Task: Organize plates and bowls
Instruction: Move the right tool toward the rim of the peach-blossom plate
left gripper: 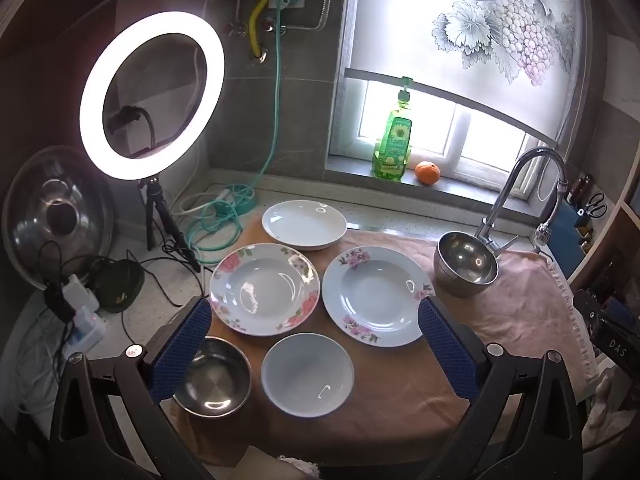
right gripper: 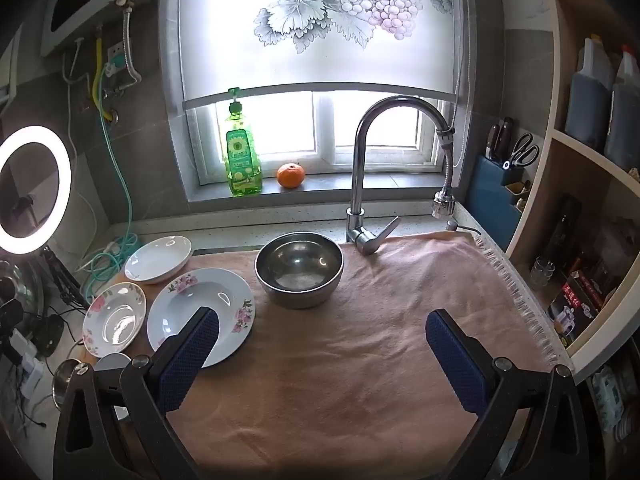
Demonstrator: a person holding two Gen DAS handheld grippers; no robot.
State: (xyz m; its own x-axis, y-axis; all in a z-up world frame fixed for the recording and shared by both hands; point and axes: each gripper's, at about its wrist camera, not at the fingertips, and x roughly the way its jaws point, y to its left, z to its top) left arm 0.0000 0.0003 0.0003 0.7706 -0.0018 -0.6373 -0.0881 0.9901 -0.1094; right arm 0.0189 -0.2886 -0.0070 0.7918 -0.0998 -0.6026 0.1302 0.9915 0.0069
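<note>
Several dishes lie on a pink towel (left gripper: 520, 320). In the left wrist view: a plain white plate (left gripper: 304, 225) at the back, two floral plates (left gripper: 265, 289) (left gripper: 376, 297) in the middle, a small plain plate (left gripper: 307, 379) in front, a small steel bowl (left gripper: 214, 378) at front left and a bigger steel bowl (left gripper: 466, 263) by the tap. My left gripper (left gripper: 314, 344) is open above the small plate. My right gripper (right gripper: 322, 350) is open and empty over bare towel (right gripper: 360, 360), with the bigger steel bowl (right gripper: 299, 274) ahead and a floral plate (right gripper: 200, 316) behind its left finger.
A chrome tap (right gripper: 360, 168) stands behind the towel. A green soap bottle (right gripper: 242, 152) and an orange (right gripper: 291, 176) sit on the windowsill. A ring light (left gripper: 152, 96), a pan lid (left gripper: 56, 216) and cables (left gripper: 216, 224) crowd the left. Shelves (right gripper: 580, 200) with knives and scissors stand at the right.
</note>
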